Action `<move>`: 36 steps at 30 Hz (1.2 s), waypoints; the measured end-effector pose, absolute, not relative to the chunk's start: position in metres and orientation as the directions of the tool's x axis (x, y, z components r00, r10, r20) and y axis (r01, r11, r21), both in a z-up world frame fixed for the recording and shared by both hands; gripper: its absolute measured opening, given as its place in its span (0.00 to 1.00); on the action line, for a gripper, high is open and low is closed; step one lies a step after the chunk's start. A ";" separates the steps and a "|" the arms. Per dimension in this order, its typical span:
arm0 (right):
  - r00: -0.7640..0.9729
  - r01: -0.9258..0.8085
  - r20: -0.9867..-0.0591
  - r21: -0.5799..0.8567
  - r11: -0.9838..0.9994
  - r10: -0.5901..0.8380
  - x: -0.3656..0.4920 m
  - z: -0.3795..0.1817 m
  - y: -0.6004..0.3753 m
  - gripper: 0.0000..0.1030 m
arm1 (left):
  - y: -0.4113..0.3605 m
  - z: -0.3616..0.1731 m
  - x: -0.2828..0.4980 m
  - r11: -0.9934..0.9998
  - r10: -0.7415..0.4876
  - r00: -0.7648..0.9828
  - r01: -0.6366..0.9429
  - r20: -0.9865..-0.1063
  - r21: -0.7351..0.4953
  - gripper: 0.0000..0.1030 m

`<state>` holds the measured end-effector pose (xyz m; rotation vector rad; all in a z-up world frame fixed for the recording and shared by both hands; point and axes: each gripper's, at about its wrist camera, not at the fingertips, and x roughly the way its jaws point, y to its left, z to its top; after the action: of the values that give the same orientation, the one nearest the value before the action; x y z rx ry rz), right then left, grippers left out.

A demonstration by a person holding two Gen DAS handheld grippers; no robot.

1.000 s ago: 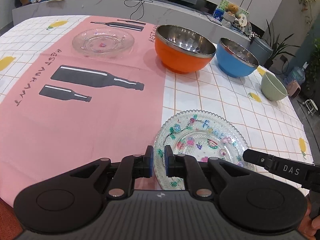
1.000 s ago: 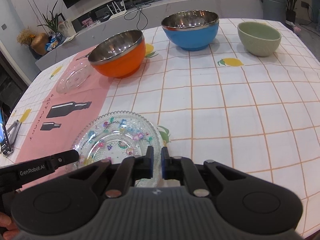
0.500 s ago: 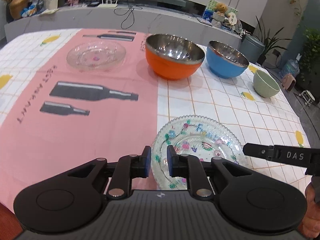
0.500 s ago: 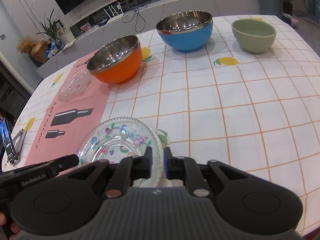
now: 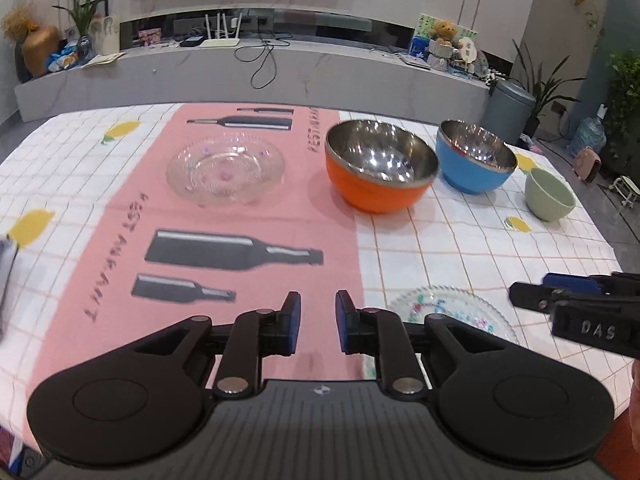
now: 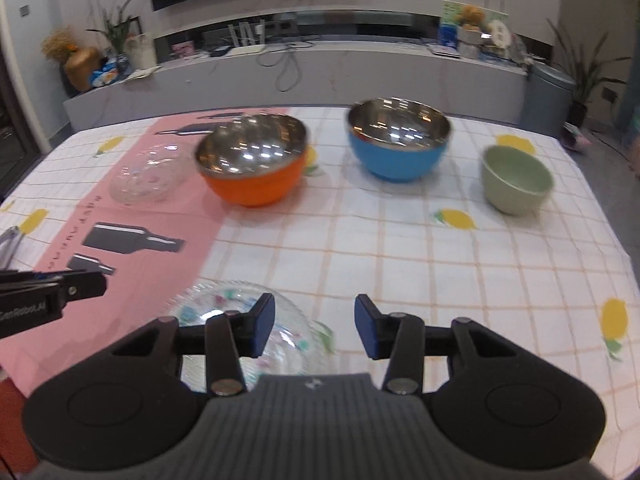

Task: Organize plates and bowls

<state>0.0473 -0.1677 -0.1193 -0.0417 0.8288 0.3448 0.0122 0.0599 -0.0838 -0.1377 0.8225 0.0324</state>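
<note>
A flowered glass plate (image 5: 448, 312) (image 6: 224, 304) lies flat on the table near the front edge. My left gripper (image 5: 317, 328) is open and empty, just left of that plate. My right gripper (image 6: 315, 330) is open and empty, just right of it and raised. A plain glass plate (image 5: 225, 168) (image 6: 146, 178) lies far left on the pink runner. An orange steel bowl (image 5: 380, 168) (image 6: 254, 162), a blue steel bowl (image 5: 474, 158) (image 6: 398, 138) and a small green bowl (image 5: 550, 194) (image 6: 516, 180) stand in a row at the back.
The table carries a checked cloth with lemons (image 6: 400, 264) and a pink runner (image 5: 120, 264). A phone on a stand (image 5: 6, 264) sits at the left edge. A grey counter (image 5: 280, 68) runs behind the table.
Both grippers have opened, let go of the flowered plate's rim and drawn back and up. The plate now lies on the table by itself.
</note>
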 end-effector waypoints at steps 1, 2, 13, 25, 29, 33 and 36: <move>0.612 -0.339 -0.733 0.096 0.936 0.297 0.050 -0.118 -0.162 0.43 | 0.065 -0.082 0.015 0.991 -0.025 0.681 -0.078 -0.732 -0.106 0.21; 0.598 -0.361 -0.738 0.098 0.927 0.311 0.053 -0.116 -0.155 0.43 | 0.071 -0.081 0.019 0.992 -0.019 0.679 -0.079 -0.734 -0.099 0.21; 0.454 -0.447 -0.753 0.270 0.853 0.476 0.108 -0.107 -0.075 0.43 | 0.163 -0.077 0.074 0.963 0.006 0.677 -0.202 -0.736 -0.178 0.21; 0.461 -0.314 -0.767 0.330 0.890 0.446 0.183 -0.148 0.001 0.43 | 0.229 -0.114 0.150 0.947 0.024 0.673 -0.252 -0.740 -0.198 0.46; 0.458 -0.260 -0.766 0.369 0.892 0.450 0.197 -0.159 0.016 0.45 | 0.247 -0.129 0.165 0.924 0.027 0.677 -0.298 -0.736 -0.240 0.46; 0.447 -0.231 -0.778 0.376 0.897 0.441 0.200 -0.171 0.031 0.46 | 0.259 -0.141 0.173 0.901 0.013 0.674 -0.329 -0.738 -0.284 0.46; 0.483 -0.210 -0.767 0.367 0.906 0.422 0.200 -0.177 0.036 0.48 | 0.259 -0.148 0.178 0.905 0.025 0.670 -0.331 -0.742 -0.269 0.41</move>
<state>0.1995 0.0358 -0.1766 0.2360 0.9963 0.3895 0.1778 0.2588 -0.1480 -0.4032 0.8167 0.2063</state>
